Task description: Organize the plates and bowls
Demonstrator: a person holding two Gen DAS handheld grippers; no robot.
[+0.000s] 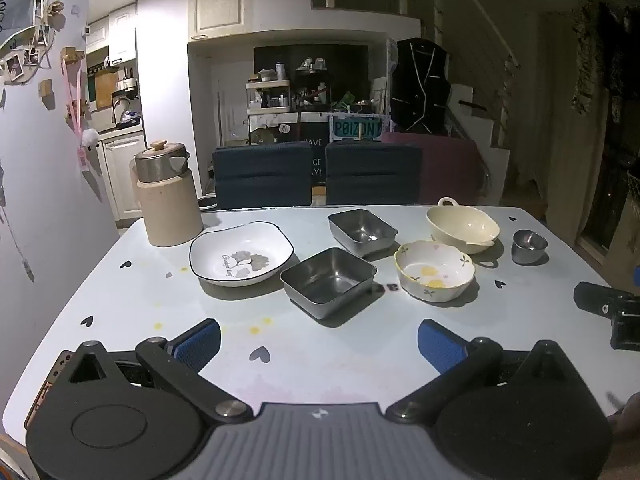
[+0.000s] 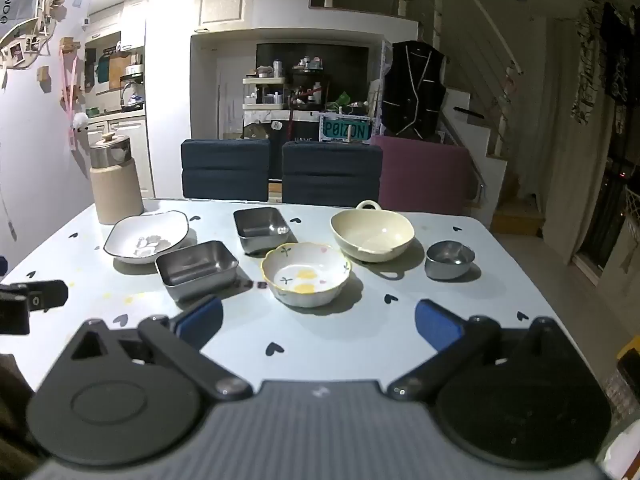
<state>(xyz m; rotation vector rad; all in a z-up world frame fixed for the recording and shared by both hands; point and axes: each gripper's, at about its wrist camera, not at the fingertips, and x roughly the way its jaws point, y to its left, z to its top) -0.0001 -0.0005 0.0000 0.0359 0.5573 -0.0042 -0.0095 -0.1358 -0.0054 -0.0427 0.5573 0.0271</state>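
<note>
The near steel tray (image 1: 329, 281) is seen just ahead of the wide-spread, empty left gripper (image 1: 319, 344). The scalloped floral bowl (image 2: 306, 273) is found ahead of the right gripper (image 2: 319, 322), equally wide and empty.

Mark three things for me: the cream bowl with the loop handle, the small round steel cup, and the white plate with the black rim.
Cream bowl with loop handle (image 2: 372, 236): right wrist view, inner wall.
Small round steel cup (image 2: 450, 261): right wrist view, front wall.
White plate with black rim (image 1: 241, 256): left wrist view, printed centre.

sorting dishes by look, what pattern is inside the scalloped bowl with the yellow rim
White scalloped bowl with yellow blobs, a small pink heart and little green sprigs; clearest in the right wrist view.
</note>
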